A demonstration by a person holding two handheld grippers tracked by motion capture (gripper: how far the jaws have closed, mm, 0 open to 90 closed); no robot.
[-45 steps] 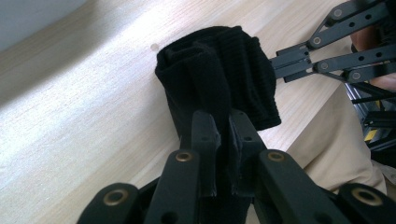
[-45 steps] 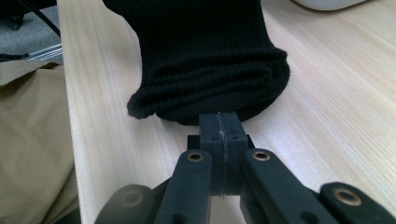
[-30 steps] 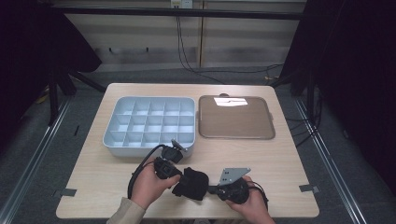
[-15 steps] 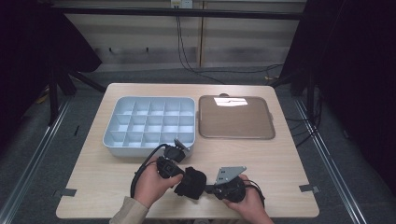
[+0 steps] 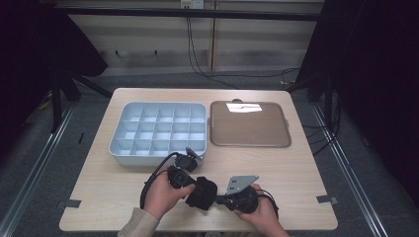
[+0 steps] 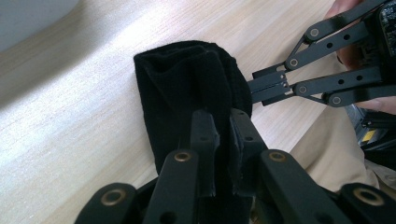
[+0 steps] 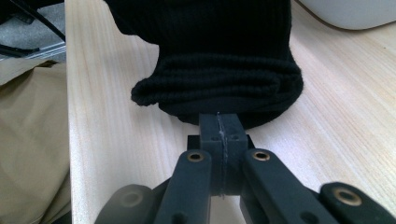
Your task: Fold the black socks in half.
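A bundled black knitted cloth (image 5: 201,192) lies on the wooden table near its front edge, between my two grippers. My left gripper (image 5: 193,186) comes at it from the left, and in the left gripper view its jaws (image 6: 219,119) are shut on a fold of the cloth (image 6: 187,88). My right gripper (image 5: 217,200) reaches in from the right. Its jaws (image 7: 218,119) are pressed flat together, with the tips tucked against the lower edge of the cloth (image 7: 219,60). I cannot tell whether a layer is pinched there. The right gripper (image 6: 261,86) also appears in the left gripper view, at the cloth's right side.
A light blue tray (image 5: 114,148) with several compartments stands just behind the left hand. A flat brown tray (image 5: 213,123) lies to its right. The table's front edge (image 5: 197,230) is close under both hands, and the person's lap is below it.
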